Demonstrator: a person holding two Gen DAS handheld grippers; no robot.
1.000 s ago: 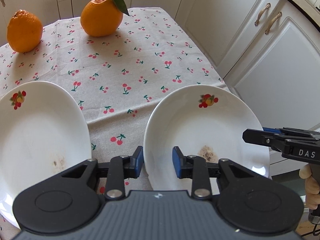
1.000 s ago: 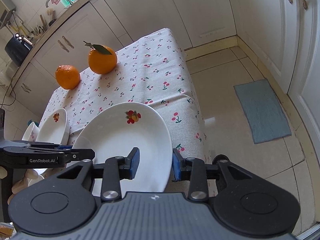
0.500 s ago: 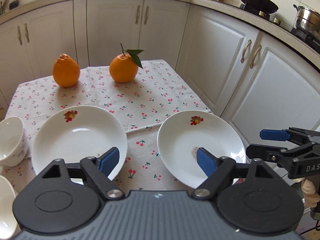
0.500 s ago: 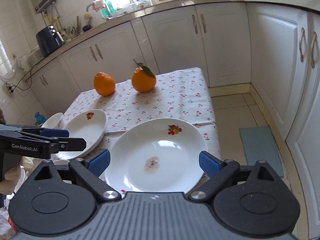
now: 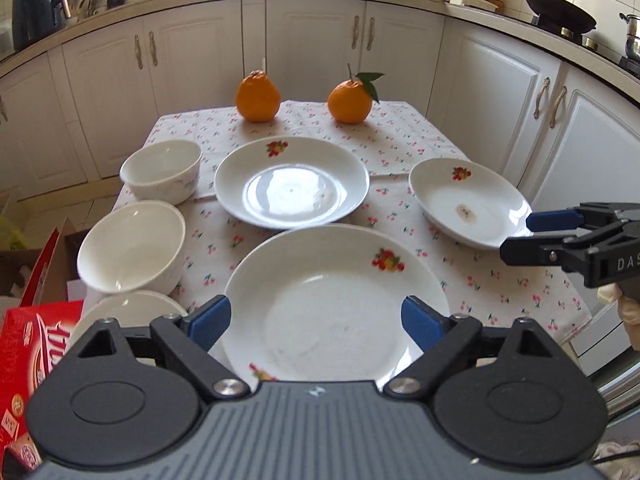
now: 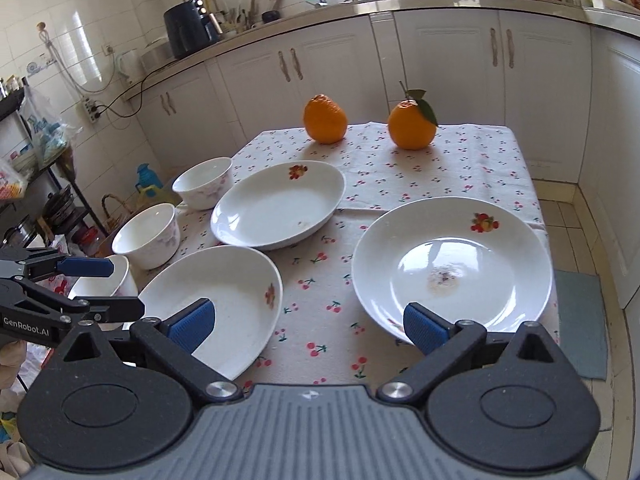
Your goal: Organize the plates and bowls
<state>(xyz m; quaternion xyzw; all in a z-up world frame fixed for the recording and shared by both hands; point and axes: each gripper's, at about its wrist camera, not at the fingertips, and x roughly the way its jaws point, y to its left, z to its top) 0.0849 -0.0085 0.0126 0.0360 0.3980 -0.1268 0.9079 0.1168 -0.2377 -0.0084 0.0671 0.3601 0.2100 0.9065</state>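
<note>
Near plate (image 5: pixel 336 312) partly hidden behind left gripper (image 5: pixel 316 322), third bowl (image 5: pixel 128 312) cut off by its frame. Both sets of tongs spread wide, empty; right gripper (image 6: pixel 308 322) above cloth between near plate and right plate (image 6: pixel 452 268). Right plate close to table edge (image 6: pixel 550 312); far plate (image 5: pixel 291 182), two bowls (image 5: pixel 132 246) along left edge.

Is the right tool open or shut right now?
Open. In its own wrist view the right tool has its blue pads spread wide apart, with only the cherry-print tablecloth between them, gripping nothing.

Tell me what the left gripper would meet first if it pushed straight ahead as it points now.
Probably the near plate: the open left gripper frames it between its fingers, though how high it sits above the plate is unclear.
</note>
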